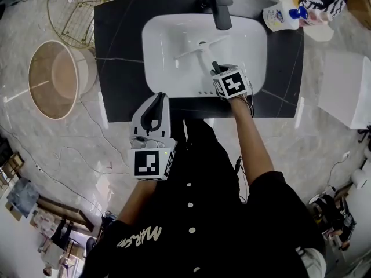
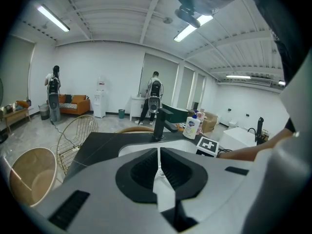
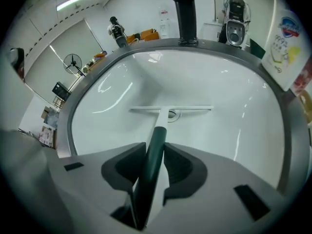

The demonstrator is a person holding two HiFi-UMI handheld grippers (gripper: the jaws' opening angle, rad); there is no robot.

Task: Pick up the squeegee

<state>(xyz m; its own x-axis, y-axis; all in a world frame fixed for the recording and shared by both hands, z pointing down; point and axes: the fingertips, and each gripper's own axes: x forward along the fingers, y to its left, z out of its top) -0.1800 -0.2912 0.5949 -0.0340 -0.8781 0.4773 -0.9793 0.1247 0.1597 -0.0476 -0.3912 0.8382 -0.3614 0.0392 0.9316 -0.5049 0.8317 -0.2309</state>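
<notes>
The squeegee lies in the white sink, its white blade across the basin near the drain and its dark green handle running back toward me. My right gripper points steeply down into the basin, and its jaws are closed on that handle; in the right gripper view the handle fills the gap of the right gripper and both pads touch it. My left gripper hovers in front of the counter's near edge, pads together and empty.
A black faucet rises behind the basin. The sink sits in a black counter. A soap bottle stands at the counter's back right. On the floor are a round basket, a wire basket and a white box.
</notes>
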